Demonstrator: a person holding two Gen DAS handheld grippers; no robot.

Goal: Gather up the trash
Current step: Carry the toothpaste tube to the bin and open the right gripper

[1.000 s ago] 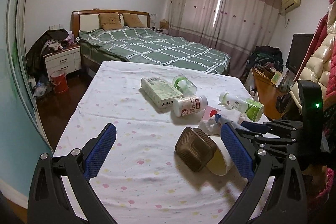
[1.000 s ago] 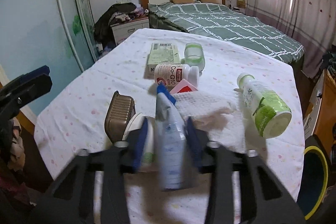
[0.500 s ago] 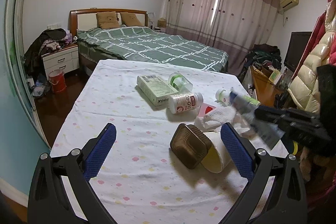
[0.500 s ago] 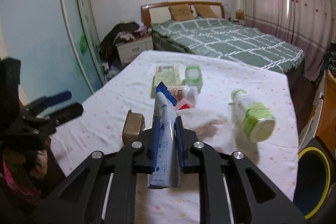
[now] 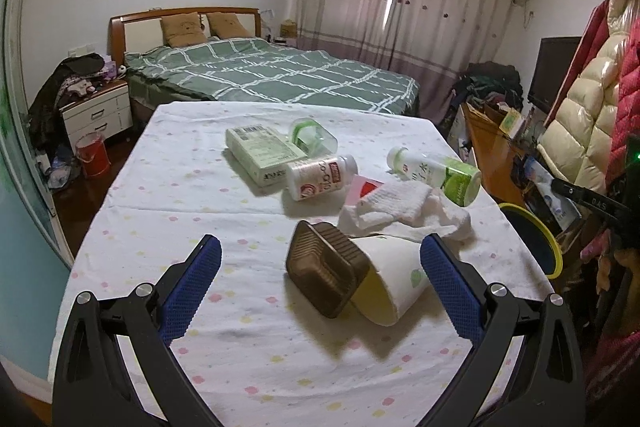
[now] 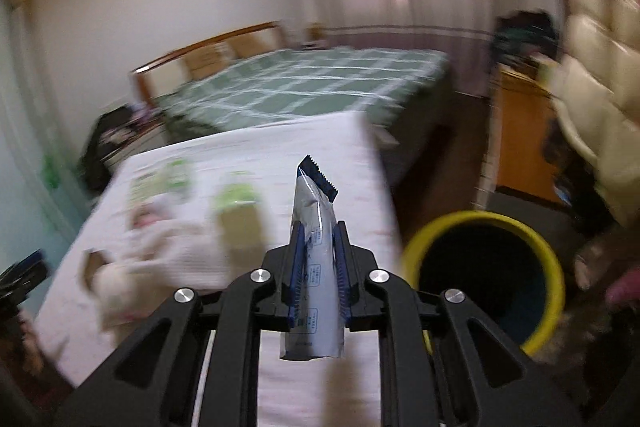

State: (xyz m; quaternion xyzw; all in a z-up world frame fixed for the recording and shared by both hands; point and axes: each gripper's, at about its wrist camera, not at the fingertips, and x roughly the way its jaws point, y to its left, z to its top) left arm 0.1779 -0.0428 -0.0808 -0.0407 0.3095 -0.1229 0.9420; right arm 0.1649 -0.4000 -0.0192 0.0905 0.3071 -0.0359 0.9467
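Left wrist view is looking along the table point(image 5: 168, 187), where the left gripper point(image 5: 318, 281) is hanging with its jaws spread wide and holding nothing. Between its blue pads point(image 5: 192, 283), near the table's front edge, a brown plastic tray point(image 5: 326, 281) is lying against the mouth of a tipped paper cup point(image 5: 390, 279). Behind them a white cloth point(image 5: 400, 209) is crumpled toward the right edge, with a green-labelled bottle point(image 5: 436, 175) beyond it. Toward the middle of the table a white pill bottle point(image 5: 322, 177), a flat carton point(image 5: 262, 153) and a clear green-banded jar point(image 5: 312, 137) are lying close together. Just off the right edge, the yellow-rimmed bin point(image 5: 550, 247) is standing on the floor.

Right wrist view, heavily blurred, is showing the right gripper point(image 6: 319, 267) clamped narrowly on a silver-and-blue wrapper point(image 6: 318, 259), which is standing up between the pads above the table's right edge. The bin point(image 6: 552, 267) is sitting open on the floor, just to the right and below.

Judging by this, the carrying step is under way: one piece of trash is travelling to the bin. The next move is calling for the wrapper to be brought over the dark opening and released; the tray and cup look like ready targets for the idle left gripper.
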